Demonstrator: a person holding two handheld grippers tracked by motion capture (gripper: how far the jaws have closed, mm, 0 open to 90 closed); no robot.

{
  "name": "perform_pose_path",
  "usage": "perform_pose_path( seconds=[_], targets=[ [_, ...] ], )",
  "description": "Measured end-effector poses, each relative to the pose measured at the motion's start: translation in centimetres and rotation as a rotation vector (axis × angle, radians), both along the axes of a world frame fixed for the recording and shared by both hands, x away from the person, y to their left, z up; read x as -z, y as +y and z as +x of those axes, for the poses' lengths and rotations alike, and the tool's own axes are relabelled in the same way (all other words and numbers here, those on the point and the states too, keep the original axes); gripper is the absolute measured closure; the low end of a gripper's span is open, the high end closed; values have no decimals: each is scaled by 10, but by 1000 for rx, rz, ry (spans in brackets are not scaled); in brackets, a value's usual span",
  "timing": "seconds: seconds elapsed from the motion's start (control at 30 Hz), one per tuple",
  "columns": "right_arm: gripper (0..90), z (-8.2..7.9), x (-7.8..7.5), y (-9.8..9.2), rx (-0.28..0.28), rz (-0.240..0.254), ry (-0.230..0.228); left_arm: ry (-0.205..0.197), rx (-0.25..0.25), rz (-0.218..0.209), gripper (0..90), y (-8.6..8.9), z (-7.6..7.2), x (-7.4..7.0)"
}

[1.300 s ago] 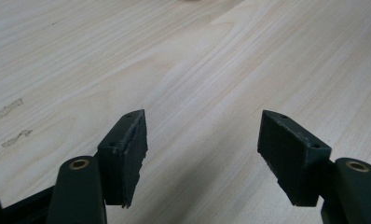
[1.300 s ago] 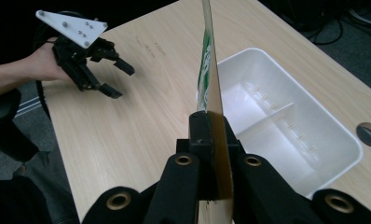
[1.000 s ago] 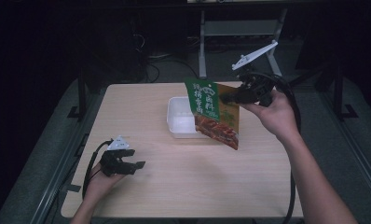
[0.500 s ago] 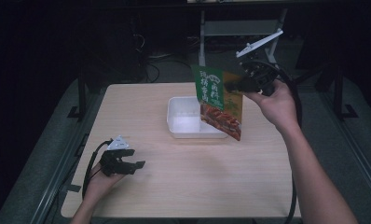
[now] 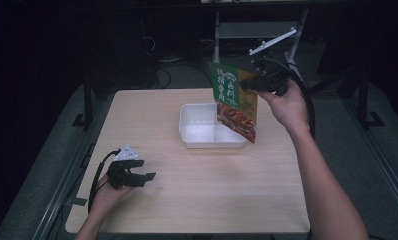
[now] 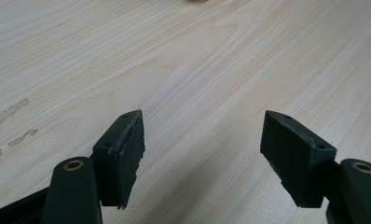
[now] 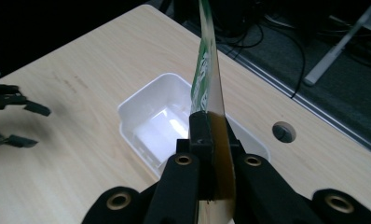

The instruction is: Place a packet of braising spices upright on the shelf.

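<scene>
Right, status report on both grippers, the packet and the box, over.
Right gripper shut on green packet, held above white box. Left gripper open, low over table. Nothing in the way.

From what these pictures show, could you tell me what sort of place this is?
Probably a lab or data-recording workspace, not a home: a bare wooden table in a dark room, loose cables and metal stand legs on the floor behind it, and a person working with a handheld right gripper.
</scene>
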State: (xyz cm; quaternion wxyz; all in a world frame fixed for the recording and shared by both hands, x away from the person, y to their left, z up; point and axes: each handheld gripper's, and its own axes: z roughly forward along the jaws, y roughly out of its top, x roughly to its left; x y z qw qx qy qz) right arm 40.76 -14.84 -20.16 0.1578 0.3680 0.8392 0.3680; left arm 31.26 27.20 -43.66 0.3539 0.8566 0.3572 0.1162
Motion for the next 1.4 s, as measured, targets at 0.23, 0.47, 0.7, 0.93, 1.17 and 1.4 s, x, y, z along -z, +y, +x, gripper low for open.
perform_pose_path(
  seconds=[0.23,0.47,0.7,0.93,1.17,1.4],
  targets=[
    [900,11,7,5,43,-18,-21,-2,-2,-3,301,1,0,0],
    [900,21,14,9,71,-26,-26,-3,-5,-9,301,1,0,-1],
    [900,29,21,15,92,-34,-25,-2,-5,-9,301,1,0,0],
    [900,34,26,19,105,-27,-33,-4,-4,-11,301,1,0,0],
    [899,39,37,22,117,-15,-29,-3,-4,-13,301,1,0,0],
    [900,43,48,23,126,-16,-26,-3,-4,-12,300,1,0,-1]
  ],
)
